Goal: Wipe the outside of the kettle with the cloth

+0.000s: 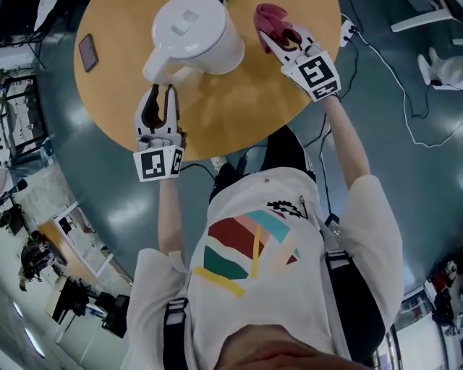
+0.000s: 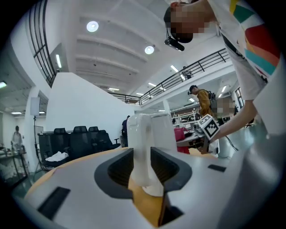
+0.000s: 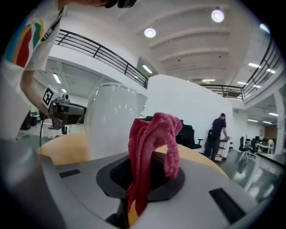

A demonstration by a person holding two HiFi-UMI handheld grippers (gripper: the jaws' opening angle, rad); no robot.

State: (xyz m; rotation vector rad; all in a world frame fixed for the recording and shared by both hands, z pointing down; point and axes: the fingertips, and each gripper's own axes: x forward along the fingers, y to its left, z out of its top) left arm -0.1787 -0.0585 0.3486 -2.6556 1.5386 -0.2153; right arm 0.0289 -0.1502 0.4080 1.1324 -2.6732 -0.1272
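A white kettle (image 1: 195,36) stands at the far side of the round wooden table (image 1: 239,123), its handle (image 1: 160,69) pointing toward me. My left gripper (image 1: 161,88) lies level at that handle. In the left gripper view the handle (image 2: 142,147) stands between the jaws and fills the gap. My right gripper (image 1: 278,32) is just right of the kettle, shut on a bunched pink cloth (image 1: 269,16). In the right gripper view the cloth (image 3: 152,143) sticks up from the jaws, apart from the kettle wall (image 3: 114,120) on its left.
A dark phone (image 1: 87,52) lies on the table's far left. White cables (image 1: 405,94) trail over the floor to the right. Black chairs (image 2: 80,138) and people stand in the hall behind.
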